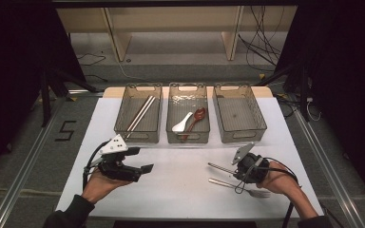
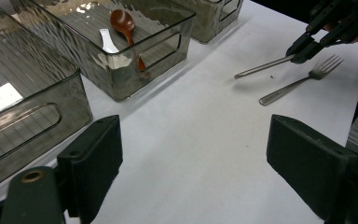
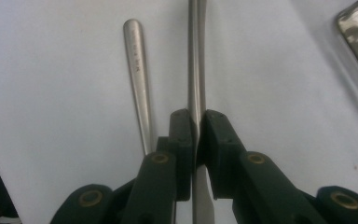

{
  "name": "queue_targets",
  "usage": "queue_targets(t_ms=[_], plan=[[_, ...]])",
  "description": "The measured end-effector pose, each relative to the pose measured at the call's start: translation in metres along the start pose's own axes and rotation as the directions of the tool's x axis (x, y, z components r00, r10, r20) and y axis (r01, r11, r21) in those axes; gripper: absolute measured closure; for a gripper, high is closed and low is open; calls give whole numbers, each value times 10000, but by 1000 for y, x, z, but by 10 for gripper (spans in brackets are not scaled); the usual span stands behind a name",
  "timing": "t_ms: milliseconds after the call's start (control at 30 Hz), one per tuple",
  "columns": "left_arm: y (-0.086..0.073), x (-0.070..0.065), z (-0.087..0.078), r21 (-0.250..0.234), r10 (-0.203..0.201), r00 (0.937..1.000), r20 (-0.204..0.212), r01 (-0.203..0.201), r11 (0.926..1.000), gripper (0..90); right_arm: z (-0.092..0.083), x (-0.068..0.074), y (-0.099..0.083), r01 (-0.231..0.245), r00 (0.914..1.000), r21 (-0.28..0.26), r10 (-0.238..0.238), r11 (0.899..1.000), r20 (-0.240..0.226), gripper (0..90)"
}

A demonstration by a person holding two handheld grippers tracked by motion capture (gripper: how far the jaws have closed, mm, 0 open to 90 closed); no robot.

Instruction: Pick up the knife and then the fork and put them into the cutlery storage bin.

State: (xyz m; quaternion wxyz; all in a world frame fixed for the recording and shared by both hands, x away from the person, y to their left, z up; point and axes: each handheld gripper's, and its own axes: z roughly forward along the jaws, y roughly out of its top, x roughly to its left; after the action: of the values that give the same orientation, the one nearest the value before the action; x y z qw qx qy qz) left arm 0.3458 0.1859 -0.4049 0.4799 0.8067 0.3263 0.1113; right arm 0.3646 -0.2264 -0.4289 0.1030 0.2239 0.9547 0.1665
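Sorting cutlery into bins by type, as it appears. Right gripper (image 1: 232, 167) is clamped on a steel utensil handle (image 3: 196, 70) at the near right of the table, apparently for carrying to a bin; its head is hidden. A fork (image 1: 240, 186) lies just nearer. Left gripper (image 1: 140, 167) hovers at near left, jaws wide, holding nothing. Three bins (image 1: 240, 113) at far side: chopsticks (image 1: 140, 114) left, two spoons (image 1: 190, 121) middle, right one bare.

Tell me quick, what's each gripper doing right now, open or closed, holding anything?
Left gripper: open, holding nothing.
Right gripper: closed on a metal utensil handle; a fork lies on the table beside it.
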Motion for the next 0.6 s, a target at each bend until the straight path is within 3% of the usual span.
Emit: queue_targets(t_ms=[367, 600], plan=[[-2, 2, -5, -290, -82, 9997, -225, 75, 9996, 174, -19, -14, -4, -740, 9972, -674, 747, 9950, 83, 825], [-4, 4, -13, -480, -365, 9988, -334, 349, 9982, 170, -33, -26, -4, -992, 9932, -1091, 1051, 9891, 498, 826]])
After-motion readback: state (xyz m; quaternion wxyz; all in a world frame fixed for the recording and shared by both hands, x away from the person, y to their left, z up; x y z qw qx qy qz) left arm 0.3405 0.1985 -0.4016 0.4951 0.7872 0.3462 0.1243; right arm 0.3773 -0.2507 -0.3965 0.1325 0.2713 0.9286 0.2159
